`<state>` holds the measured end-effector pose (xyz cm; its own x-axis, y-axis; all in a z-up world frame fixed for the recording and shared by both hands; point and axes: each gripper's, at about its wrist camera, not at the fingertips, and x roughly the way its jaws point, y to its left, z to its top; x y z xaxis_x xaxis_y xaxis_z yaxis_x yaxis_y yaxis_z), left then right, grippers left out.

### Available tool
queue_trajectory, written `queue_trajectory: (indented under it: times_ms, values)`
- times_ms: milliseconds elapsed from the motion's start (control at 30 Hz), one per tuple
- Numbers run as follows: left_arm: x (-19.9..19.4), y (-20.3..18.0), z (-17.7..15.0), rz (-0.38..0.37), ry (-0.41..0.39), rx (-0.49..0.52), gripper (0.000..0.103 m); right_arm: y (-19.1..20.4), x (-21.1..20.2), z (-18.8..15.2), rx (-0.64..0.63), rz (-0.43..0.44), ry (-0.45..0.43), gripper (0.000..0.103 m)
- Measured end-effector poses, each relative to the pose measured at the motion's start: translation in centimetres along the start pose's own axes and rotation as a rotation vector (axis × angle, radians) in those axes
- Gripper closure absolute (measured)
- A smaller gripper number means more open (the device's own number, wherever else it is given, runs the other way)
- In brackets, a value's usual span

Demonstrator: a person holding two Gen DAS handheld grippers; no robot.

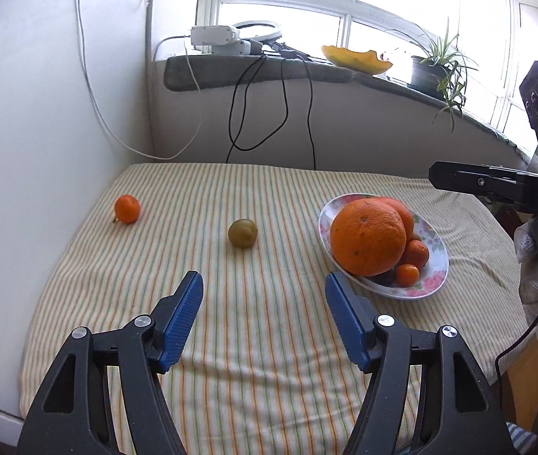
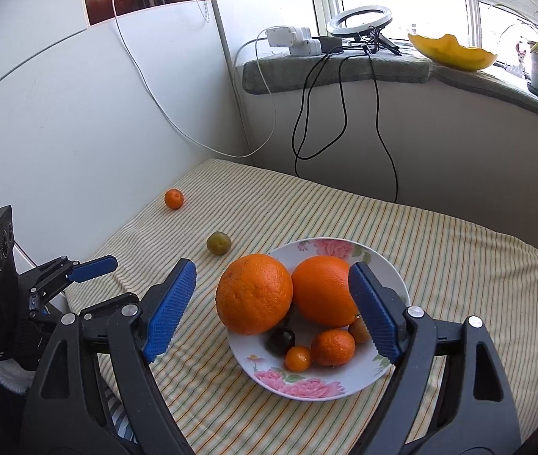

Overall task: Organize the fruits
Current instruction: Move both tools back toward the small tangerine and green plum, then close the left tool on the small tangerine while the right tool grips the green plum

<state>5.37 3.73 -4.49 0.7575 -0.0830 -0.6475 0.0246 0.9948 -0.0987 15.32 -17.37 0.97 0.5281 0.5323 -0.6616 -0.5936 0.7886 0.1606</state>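
Striped tablecloth [image 1: 269,341] fills the lower half of both views, pale with thin green and orange lines.

Floral plate [image 2: 382,261], lower centre of the right wrist view, at right of centre in the left wrist view. Already loaded: two large oranges [image 2: 254,294] side by side and touching, with a mandarin [image 2: 332,347], a dark plum [image 2: 281,339], a tiny orange fruit [image 2: 298,358] and a brownish one half hidden in front of them.

Right gripper [image 2: 272,313]: jaws wide apart and empty, hanging over the plate's near side. The near orange sits between the blue pads in the picture, but neither pad touches it.

Left gripper [image 1: 265,322]: jaws apart, nothing between them, aimed across bare cloth in the lower middle of its view.

Two fruits not yet on the plate. Green plum [image 1: 243,232], centre of the left view, lies straight ahead of the left gripper, slightly left of its midline, and near. Small mandarin [image 1: 127,209] sits further off toward the upper left, close to the white wall panel.

Judgement: the left gripper is the nearer to both strays. The plum is round, so no long axis matters; a straight push forward should bracket it, then carry right to the plate.
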Motion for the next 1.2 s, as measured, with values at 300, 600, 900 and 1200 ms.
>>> queue_trajectory:
  times_ms: [300, 600, 900, 1200]
  values:
    - [1.2, 5.3, 0.7, 0.1, 0.019, -0.043, 0.022, 3.5, 3.5, 2.0, -0.137, 0.029, 0.091, 0.018]
    - [3.9, 10.2, 2.8, 0.144, 0.031, -0.104, 0.022, 7.4, 8.2, 4.3, -0.247, 0.076, 0.211, 0.018]
    - [5.6, 12.6, 3.9, 0.13, 0.029, -0.152, 0.022, 8.1, 13.1, 5.7, -0.183, 0.129, 0.349, 0.018]
    - [7.6, 13.4, 4.7, 0.107, 0.047, -0.144, 0.029, 7.8, 17.7, 6.2, -0.115, 0.121, 0.496, 0.044]
